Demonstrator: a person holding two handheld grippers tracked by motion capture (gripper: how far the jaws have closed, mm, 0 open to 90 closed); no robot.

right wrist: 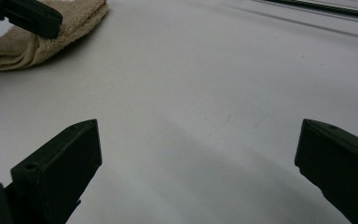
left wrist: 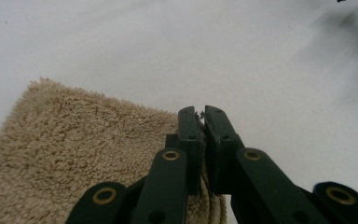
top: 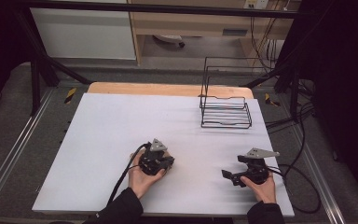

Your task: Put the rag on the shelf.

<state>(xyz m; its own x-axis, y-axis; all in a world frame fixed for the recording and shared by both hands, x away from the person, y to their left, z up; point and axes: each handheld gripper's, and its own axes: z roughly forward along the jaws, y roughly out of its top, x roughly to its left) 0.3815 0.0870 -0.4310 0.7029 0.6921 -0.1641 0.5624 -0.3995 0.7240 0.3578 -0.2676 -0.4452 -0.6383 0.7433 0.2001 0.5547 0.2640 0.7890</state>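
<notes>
White table [top: 121, 140], beige towel's [left wrist: 70, 154] edge in left tongs [left wrist: 202, 116].

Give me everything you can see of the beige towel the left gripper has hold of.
The towel is beige, fluffy terry cloth, folded into several layers; the stacked edges show in the right gripper view. It lies flat on the white table, near the front edge, left of centre. The left gripper is shut on one edge, folds pinched between its black jaws. In the high view the towel is mostly hidden under that gripper. Nothing else touches it; the right gripper stands open, apart.
</notes>
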